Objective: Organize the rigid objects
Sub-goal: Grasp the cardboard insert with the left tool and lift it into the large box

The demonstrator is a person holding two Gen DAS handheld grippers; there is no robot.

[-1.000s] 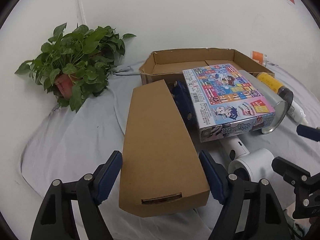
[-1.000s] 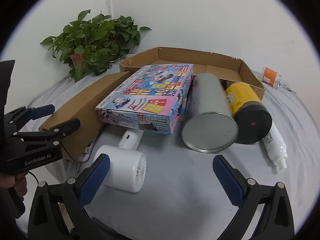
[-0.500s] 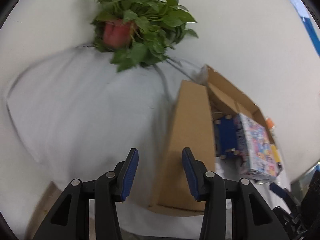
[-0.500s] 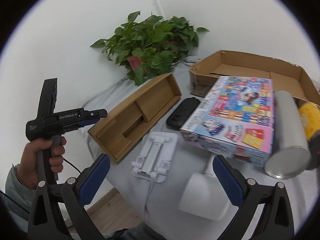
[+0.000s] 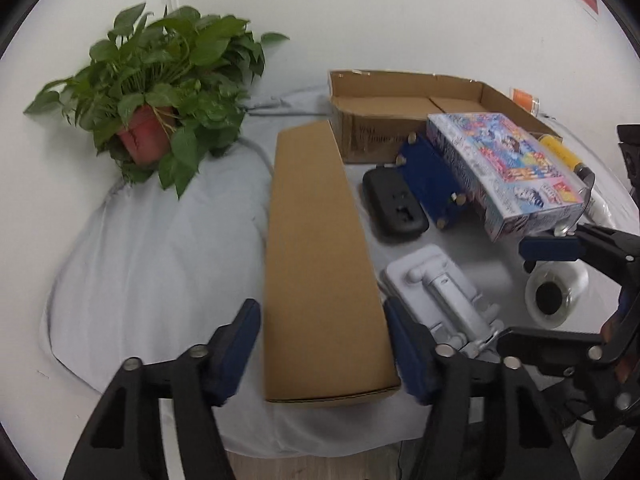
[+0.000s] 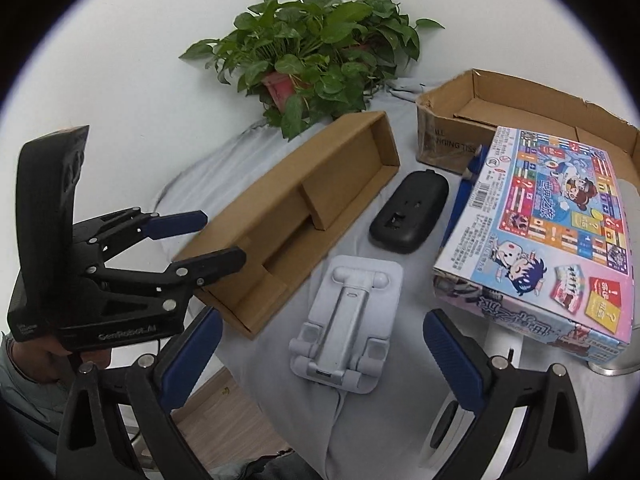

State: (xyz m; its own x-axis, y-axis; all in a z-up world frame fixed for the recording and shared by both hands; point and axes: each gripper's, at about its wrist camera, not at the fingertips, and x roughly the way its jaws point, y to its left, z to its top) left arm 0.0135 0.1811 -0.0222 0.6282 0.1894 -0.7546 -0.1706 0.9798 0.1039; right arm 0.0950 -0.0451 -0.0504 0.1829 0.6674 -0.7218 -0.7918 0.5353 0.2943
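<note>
A long brown cardboard box [image 5: 320, 256] lies on its side on the grey cloth, its open face [image 6: 296, 216] showing in the right wrist view. My left gripper [image 5: 324, 344] is open, its jaws either side of the box's near end, not touching. It also shows in the right wrist view [image 6: 200, 236]. My right gripper [image 6: 320, 356] is open and empty above a white folding phone stand [image 6: 344, 320], which also shows in the left wrist view [image 5: 444, 292]. A colourful board game box [image 6: 552, 240], a black case [image 6: 408, 216] and a blue item [image 5: 432, 180] lie nearby.
An open shallow cardboard carton [image 5: 400, 116] stands at the back. A potted plant [image 5: 160, 96] is at the back left. A white round device [image 5: 556, 296], a yellow bottle [image 5: 560, 152] and a silver cylinder [image 6: 624, 360] lie to the right. The table's front edge [image 6: 224, 376] is close.
My left gripper swung away toward the plant and narrowed, then came back wide open around the brown box's near end. My right gripper moved left, from the silver cylinder to over the phone stand.
</note>
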